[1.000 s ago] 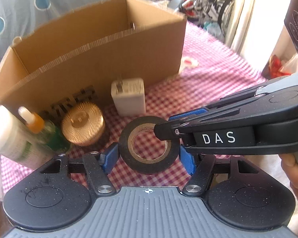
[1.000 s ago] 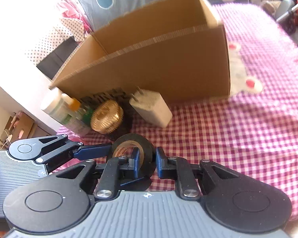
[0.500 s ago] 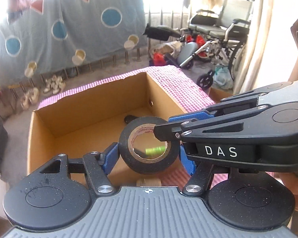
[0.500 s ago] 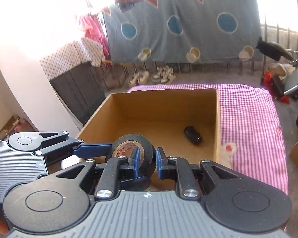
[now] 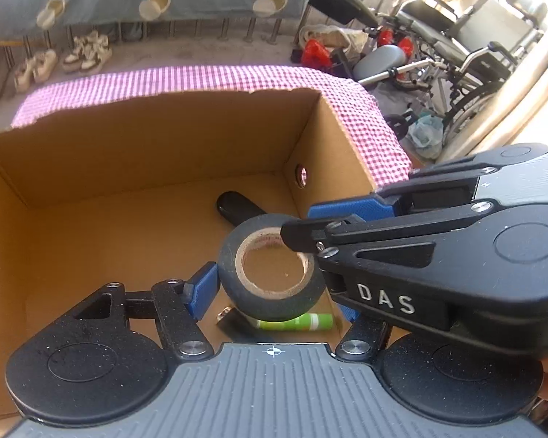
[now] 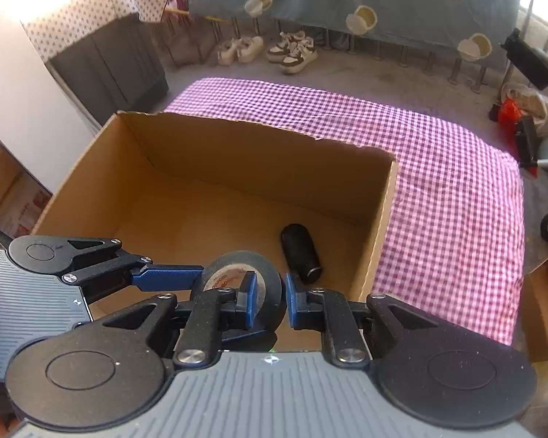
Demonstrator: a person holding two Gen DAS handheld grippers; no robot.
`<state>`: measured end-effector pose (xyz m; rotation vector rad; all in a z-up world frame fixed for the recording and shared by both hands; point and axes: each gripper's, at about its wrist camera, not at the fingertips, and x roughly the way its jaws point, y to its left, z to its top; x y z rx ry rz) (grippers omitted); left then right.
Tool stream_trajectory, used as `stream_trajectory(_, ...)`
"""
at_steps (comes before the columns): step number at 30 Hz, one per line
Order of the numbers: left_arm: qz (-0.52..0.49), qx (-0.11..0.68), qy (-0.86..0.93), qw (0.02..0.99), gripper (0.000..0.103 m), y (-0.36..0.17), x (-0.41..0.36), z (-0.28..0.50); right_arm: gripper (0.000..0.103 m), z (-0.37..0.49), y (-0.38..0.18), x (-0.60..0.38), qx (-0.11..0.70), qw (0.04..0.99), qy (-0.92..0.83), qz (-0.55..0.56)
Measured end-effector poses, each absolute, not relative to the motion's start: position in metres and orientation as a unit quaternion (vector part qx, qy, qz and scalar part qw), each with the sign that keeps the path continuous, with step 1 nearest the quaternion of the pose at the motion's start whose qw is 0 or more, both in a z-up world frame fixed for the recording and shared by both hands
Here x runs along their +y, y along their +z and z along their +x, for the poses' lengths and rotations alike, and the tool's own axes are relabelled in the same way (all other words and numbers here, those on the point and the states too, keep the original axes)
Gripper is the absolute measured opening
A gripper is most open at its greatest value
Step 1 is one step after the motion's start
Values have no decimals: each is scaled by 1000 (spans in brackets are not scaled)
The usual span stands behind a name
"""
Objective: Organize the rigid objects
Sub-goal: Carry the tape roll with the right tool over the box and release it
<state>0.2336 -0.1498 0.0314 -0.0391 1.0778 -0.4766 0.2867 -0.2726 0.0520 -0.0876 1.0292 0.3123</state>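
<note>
I have both grippers on the roll of black tape (image 5: 272,277). My left gripper (image 5: 274,288) clamps it across its outer edge, blue pads on either side, and my right gripper (image 6: 267,294) is pinched nearly closed on the roll's wall, one finger through the hole and the other outside.

A second ago the tape sat low over the checked cloth in front of the cardboard box (image 5: 91,153), with bottles, a gold lid and a white charger just beyond it. Now I have carried it up and over the near wall, and it hangs above the open box, toward the right end. Those bench items have dropped out of sight and both cameras look down into the box instead.

Inside the box, right under the tape in the left view, I see a green and white tube (image 5: 296,323) lying on the floor beside a small dark flat piece I cannot identify. A little farther in, a black cylinder (image 6: 300,253) lies on its side near the right wall. The rest of the box floor is bare cardboard.

Beyond the box the pink checked cloth (image 6: 449,189) covers the bench to its far edge. Past that, shoes (image 6: 266,49) stand on the floor and a wheelchair (image 5: 475,43) sits off to the right.
</note>
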Motion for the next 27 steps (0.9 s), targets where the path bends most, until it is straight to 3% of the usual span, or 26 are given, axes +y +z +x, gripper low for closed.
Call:
stream_trajectory(13,-27,504,-215,836,67,31,-149,230,19,280,59,-267,465,872,134,-79)
stream_trajectory(18,-26,482,-201,852,67,52,-137,215,19,265,83,-278,438,886,143,-44)
stream_trajectory(24,-11,412,-184,892,82,93,-95,171,20,248,111,-273,430,882,191,-23)
stream_trajectory(27,-21,394,-168,903,85,105,-67,158,20,255,103,-252,461,861,209,-43)
